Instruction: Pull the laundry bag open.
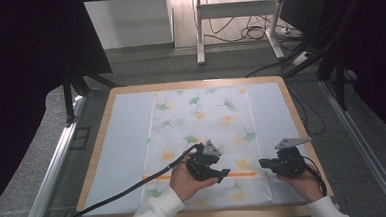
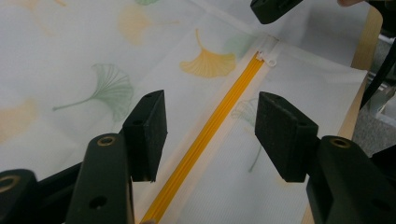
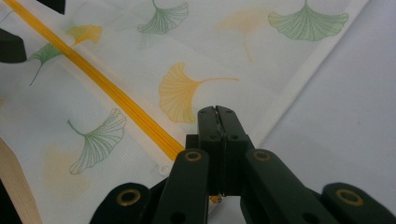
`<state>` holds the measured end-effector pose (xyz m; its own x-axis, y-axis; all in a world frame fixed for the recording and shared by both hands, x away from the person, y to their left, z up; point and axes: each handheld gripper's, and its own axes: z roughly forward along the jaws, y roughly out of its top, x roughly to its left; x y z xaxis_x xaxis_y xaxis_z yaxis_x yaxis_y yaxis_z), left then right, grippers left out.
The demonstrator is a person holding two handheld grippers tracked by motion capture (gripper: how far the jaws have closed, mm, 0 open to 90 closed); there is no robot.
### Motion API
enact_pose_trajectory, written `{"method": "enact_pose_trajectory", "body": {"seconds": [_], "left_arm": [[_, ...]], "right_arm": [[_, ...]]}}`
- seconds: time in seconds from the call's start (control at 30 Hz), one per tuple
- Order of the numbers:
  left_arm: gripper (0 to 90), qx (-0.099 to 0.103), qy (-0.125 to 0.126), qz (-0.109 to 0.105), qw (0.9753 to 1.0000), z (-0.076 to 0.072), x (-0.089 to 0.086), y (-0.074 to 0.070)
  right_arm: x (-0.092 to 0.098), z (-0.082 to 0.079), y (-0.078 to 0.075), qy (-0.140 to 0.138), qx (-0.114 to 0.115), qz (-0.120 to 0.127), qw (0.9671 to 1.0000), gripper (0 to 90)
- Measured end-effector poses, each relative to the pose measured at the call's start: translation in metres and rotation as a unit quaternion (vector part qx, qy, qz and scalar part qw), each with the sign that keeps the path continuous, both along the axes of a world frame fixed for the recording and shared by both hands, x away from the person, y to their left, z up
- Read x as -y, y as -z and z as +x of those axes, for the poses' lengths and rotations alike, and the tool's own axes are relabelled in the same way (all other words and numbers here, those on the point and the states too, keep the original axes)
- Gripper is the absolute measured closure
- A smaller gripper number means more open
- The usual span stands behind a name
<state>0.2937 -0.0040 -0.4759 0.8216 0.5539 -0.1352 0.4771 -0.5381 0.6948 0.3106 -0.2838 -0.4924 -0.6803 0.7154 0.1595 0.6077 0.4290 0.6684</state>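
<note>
High view: ginkgo-print zippered bag (image 1: 202,138) lies flat on the tabletop (image 1: 122,142). Left claw (image 2: 210,135) gapes astride the orange zipper (image 2: 205,140); right claw (image 3: 218,116) is closed beside its end, contents unclear. Pull slowly, fabric taut.

1. Table (image 1: 98,143): light wood edge, rounded corners, pale blue-grey mat (image 1: 125,142) on top.
2. Floor (image 1: 179,69): grey carpet, speckled; runs all round the table & back to the far wall.
3. Metal rails: one along the left of the table (image 1: 51,168), one along the right (image 1: 366,149), both silver, running diagonally.
4. Far wall (image 1: 129,21): white, w/ brighter, pinkish-lit strip toward the middle.
5. Back centre: white desk frame (image 1: 236,16), two legs on flat feet; black cables (image 1: 249,33) looped on the floor under it.
6. Left & right: big dark curtains/panels (image 1: 24,72), nearly black; black stand legs (image 1: 77,84) at their base.
</note>
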Motion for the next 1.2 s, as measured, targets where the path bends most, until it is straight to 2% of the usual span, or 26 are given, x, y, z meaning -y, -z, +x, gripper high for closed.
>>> {"method": "enact_pose_trajectory", "body": {"seconds": [0.07, 0.13, 0.2, 0.27, 0.37, 0.43, 0.5, 0.57, 0.6, 0.63, 0.67, 0.77, 0.87, 0.9, 0.97, 1.07, 1.2], "left_arm": [[44.8, 0.0, 0.005, 0.008, 1.0, 0.002, 0.008, -0.001], [46.4, -0.013, 0.007, -0.003, 0.9999, 0.005, 0.014, -0.001], [47.0, -0.009, 0.012, 0.008, 0.9999, 0.006, 0.021, -0.001], [47.8, -0.024, 0.016, -0.01, 0.9995, 0.007, 0.026, -0.001], [48.5, -0.019, 0.026, 0.01, 0.9994, 0.008, 0.036, 0.002], [49.4, -0.034, 0.026, -0.007, 0.9991, 0.008, 0.043, 0.006], [49.9, -0.036, 0.027, -0.006, 0.999, 0.01, 0.043, 0.008], [50.7, -0.042, 0.027, -0.004, 0.9987, 0.011, 0.047, 0.016], [50.7, -0.042, 0.027, -0.004, 0.9987, 0.011, 0.047, 0.016], [50.3, -0.031, 0.037, 0.018, 0.9987, 0.009, 0.054, 0.021], [50.1, -0.031, 0.037, 0.018, 0.9987, 0.009, 0.054, 0.021], [49.7, -0.011, 0.057, 0.039, 0.9975, 0.002, 0.07, 0.022], [51.1, 0.008, 0.065, 0.052, 0.9965, -0.001, 0.083, 0.021], [52.1, 0.013, 0.065, 0.052, 0.9965, -0.001, 0.086, 0.022], [55.4, 0.007, 0.063, 0.044, 0.997, 0.002, 0.088, 0.024], [55.4, -0.001, 0.06, 0.044, 0.9972, 0.006, 0.089, 0.028], [55.4, 0.0, 0.062, 0.034, 0.9975, 0.006, 0.091, 0.03]], "right_arm": [[0.0, 0.0, 0.0, 0.0, -0.001, -0.001, 1.0, 89.2], [0.001, 0.0, 0.0, 0.001, -0.003, 0.0, 1.0, 89.2], [0.001, -0.002, 0.002, 0.0, -0.006, -0.002, 1.0, 89.2], [0.001, -0.003, 0.002, -0.001, -0.008, -0.006, 1.0, 89.2], [0.004, -0.006, 0.005, -0.001, -0.012, -0.01, 0.9999, 89.2], [0.007, -0.008, 0.006, -0.001, -0.016, -0.01, 0.9998, 89.2], [0.007, -0.009, 0.007, 0.0, -0.017, -0.008, 0.9998, 89.2], [0.009, -0.011, 0.009, -0.003, -0.021, -0.012, 0.9997, 89.2], [0.009, -0.011, 0.009, -0.003, -0.021, -0.012, 0.9997, 89.2], [0.008, -0.011, 0.011, -0.004, -0.024, -0.012, 0.9996, 89.2], [0.008, -0.011, 0.011, -0.004, -0.024, -0.012, 0.9996, 89.2], [0.008, -0.01, 0.013, -0.006, -0.025, -0.014, 0.9996, 89.2], [0.007, -0.009, 0.014, -0.007, -0.026, -0.013, 0.9995, 89.2], [0.008, -0.009, 0.014, -0.008, -0.027, -0.012, 0.9995, 89.2], [0.009, -0.009, 0.014, -0.007, -0.029, -0.008, 0.9995, 89.2], [0.01, -0.008, 0.015, -0.005, -0.029, -0.007, 0.9996, 89.2], [0.011, -0.007, 0.015, -0.001, -0.03, -0.006, 0.9995, 89.2]]}}
